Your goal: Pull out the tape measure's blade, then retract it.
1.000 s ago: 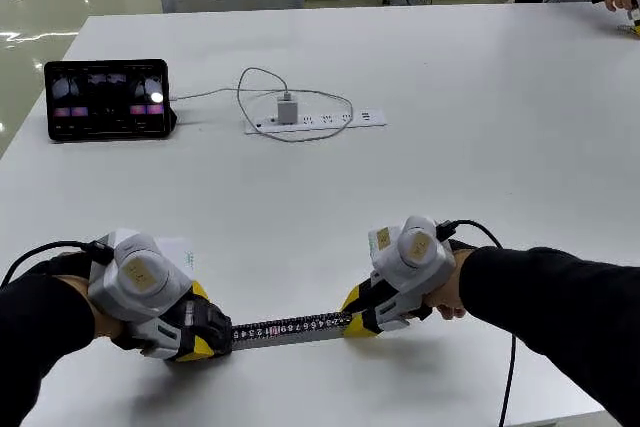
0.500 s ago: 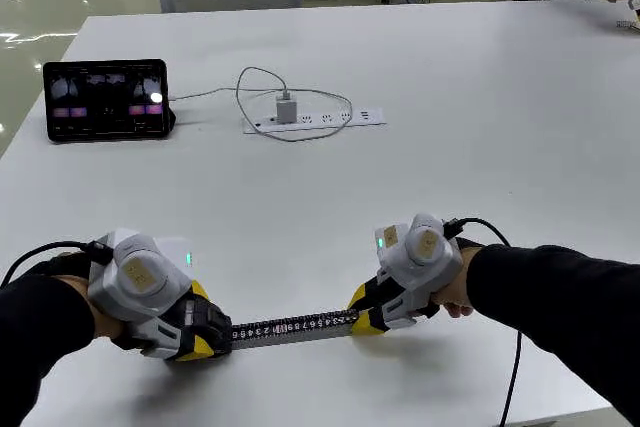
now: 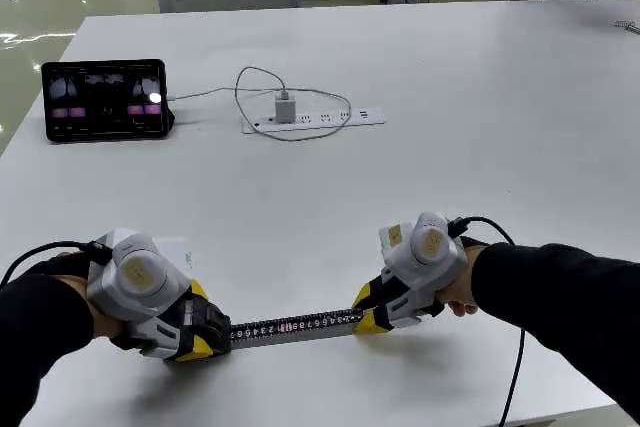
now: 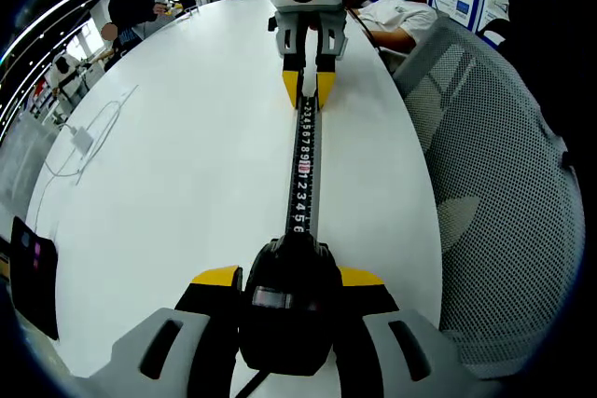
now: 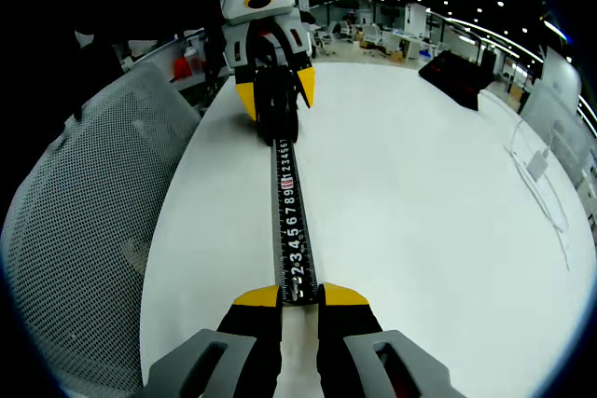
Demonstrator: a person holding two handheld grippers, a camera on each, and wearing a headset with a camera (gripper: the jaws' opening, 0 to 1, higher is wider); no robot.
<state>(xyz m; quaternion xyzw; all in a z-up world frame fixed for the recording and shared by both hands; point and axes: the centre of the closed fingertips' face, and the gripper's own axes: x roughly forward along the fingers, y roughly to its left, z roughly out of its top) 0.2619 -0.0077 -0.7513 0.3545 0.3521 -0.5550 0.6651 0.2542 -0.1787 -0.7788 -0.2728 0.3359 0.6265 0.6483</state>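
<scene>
The blade is drawn out in a short numbered run. It lies flat on the table along the bottom of the head view, stretched between the two grippers. Its black case is at the lower left, squeezed between the yellow-tipped fingers of the left gripper, which press on both its sides. At the other end, lower and right of middle, the right gripper has its fingers closed on the blade's tip. In the right gripper view the tape runs straight up the frame from between them to the case. Both grippers sit close to the table's near edge, facing each other. At the upper left of the head view a tablet stands with its screen lit. To its right lies a power strip with a white charger plugged in. A mesh chair shows at the right of the left gripper view.
</scene>
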